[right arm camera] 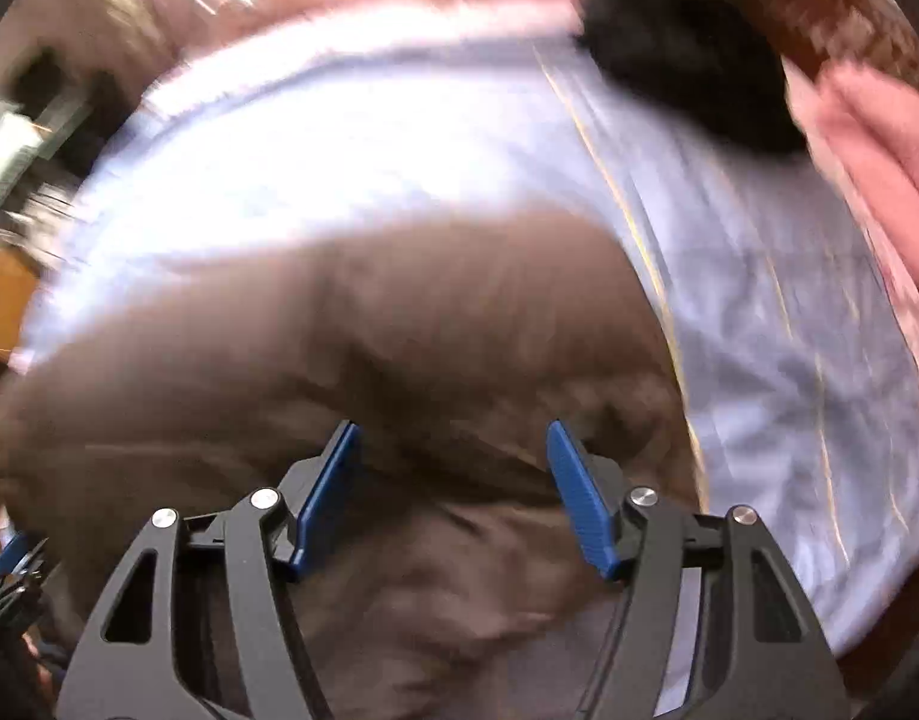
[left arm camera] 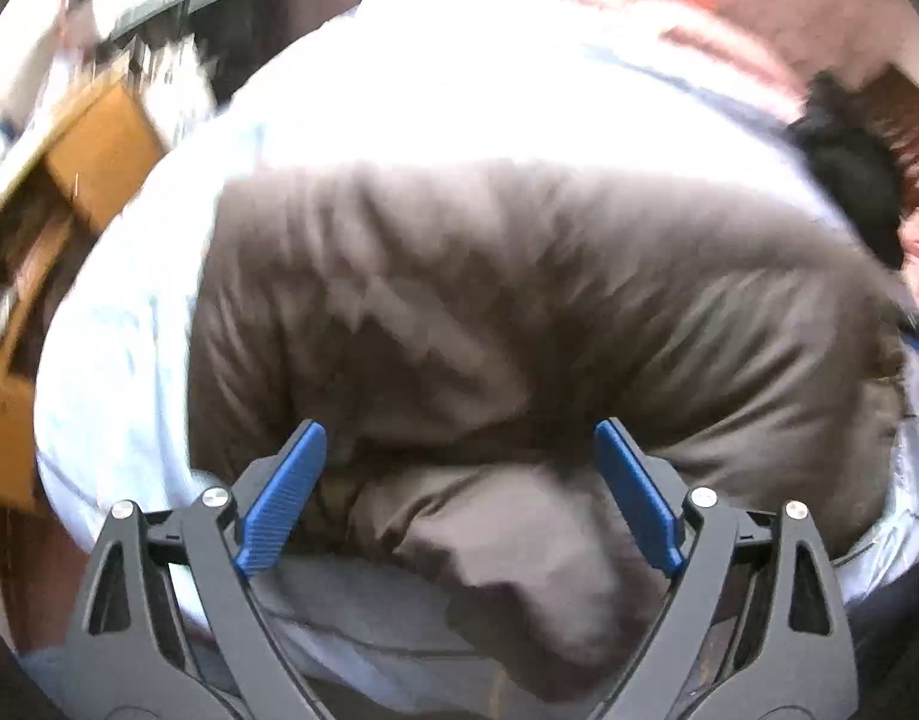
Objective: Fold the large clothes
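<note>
A large brown-grey garment (left arm camera: 519,312) lies bunched on a pale blue sheet (left arm camera: 429,96). It also fills the lower part of the right wrist view (right arm camera: 339,336). My left gripper (left arm camera: 459,438) is open, its blue pads (left arm camera: 285,498) on either side of a thick fold of the garment at its near edge. My right gripper (right arm camera: 453,438) is open just above the garment, with cloth between and under its pads (right arm camera: 579,498). Both views are blurred by motion.
The pale blue sheet (right arm camera: 759,300) covers a bed. Pink bedding (right arm camera: 867,168) and a black item (right arm camera: 687,42) lie at the far right. A wooden cabinet (left arm camera: 69,180) stands left of the bed. The left gripper shows at the right view's lower left (right arm camera: 9,570).
</note>
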Action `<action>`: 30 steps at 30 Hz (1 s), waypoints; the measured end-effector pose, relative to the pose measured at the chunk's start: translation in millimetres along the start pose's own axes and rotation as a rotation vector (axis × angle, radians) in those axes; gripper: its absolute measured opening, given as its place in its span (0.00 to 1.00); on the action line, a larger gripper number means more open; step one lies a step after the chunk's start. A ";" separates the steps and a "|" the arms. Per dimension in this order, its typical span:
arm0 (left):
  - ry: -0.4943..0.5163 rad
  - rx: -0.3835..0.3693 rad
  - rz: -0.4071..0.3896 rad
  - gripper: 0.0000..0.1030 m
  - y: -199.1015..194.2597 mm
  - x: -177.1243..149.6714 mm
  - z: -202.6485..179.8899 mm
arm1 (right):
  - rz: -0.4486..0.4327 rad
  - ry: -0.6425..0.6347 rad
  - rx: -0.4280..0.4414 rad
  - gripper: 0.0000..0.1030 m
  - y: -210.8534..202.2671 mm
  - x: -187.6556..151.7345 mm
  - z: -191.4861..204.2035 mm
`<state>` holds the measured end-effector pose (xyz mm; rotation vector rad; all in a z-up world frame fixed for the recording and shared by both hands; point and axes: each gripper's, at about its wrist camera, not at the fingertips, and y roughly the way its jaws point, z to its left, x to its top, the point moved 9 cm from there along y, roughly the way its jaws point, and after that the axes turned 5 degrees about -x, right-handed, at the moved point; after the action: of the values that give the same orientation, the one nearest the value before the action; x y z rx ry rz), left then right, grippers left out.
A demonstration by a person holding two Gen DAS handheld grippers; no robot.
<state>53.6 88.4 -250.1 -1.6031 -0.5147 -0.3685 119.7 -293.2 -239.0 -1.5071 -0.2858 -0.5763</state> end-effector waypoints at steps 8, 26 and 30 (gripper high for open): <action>0.216 -0.032 0.045 0.90 33.1 70.0 -60.5 | -0.040 -0.158 0.220 0.51 16.4 2.6 109.7; -0.002 -0.151 0.001 0.89 68.8 32.3 -67.8 | -0.146 -0.167 0.079 0.50 32.6 -4.7 95.8; 0.066 -0.137 -0.016 0.90 60.0 27.7 -71.7 | -0.146 -0.047 -0.025 0.50 19.6 10.5 41.2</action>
<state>113.6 17.3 -279.1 -1.7138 -0.4604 -0.4756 145.7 -255.3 -247.6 -1.5341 -0.4287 -0.6629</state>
